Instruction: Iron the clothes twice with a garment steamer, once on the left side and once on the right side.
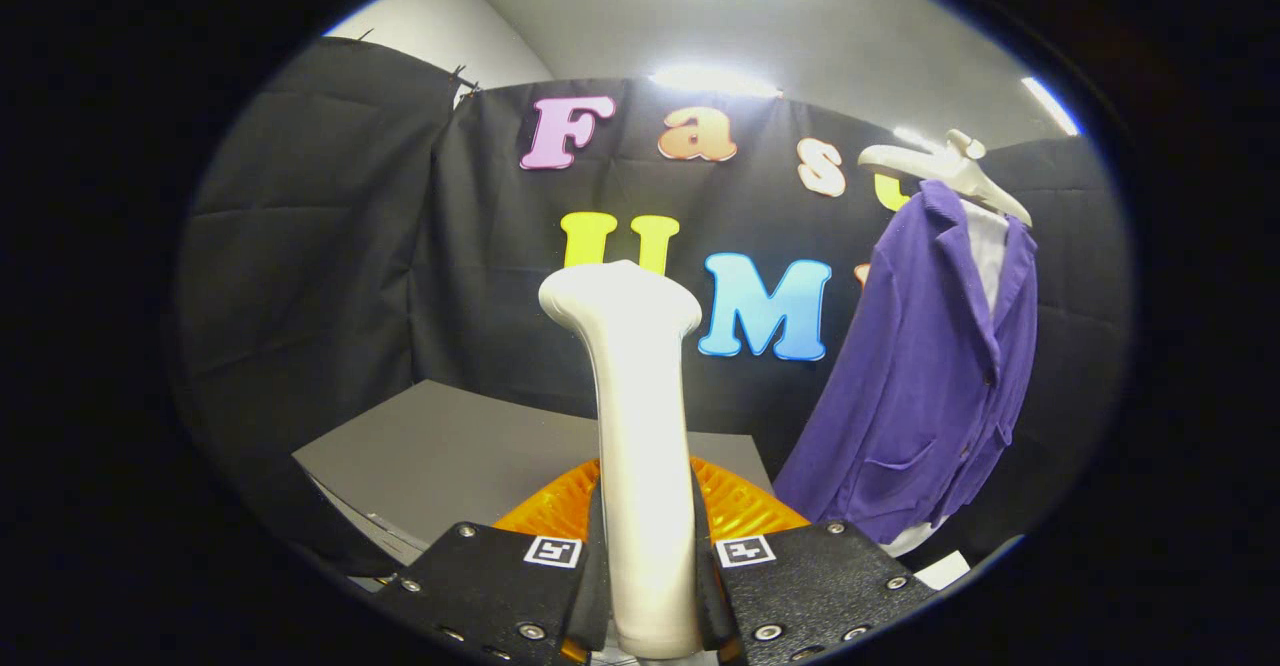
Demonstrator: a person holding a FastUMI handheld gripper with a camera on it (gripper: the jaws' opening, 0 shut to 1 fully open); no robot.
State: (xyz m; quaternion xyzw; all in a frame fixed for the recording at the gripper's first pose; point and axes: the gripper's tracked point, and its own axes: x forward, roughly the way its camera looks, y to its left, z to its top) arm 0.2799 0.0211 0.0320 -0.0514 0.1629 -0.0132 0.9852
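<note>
The hand-held gripper (648, 586) clamps both fingers on the upright white plastic garment steamer (635, 426), above an orange ribbed base (740, 506) on the grey desk (450, 446). The purple jacket (930, 386), hanging vertically from a white hanger (945, 166), lies ahead to the right, well apart.

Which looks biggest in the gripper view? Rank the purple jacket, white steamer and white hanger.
1. Purple fabric jacket.
2. White plastic steamer, clamped in the claw; nearness to the camera inflates it, so its place against the jacket is unsure.
3. White plastic hanger.
</note>
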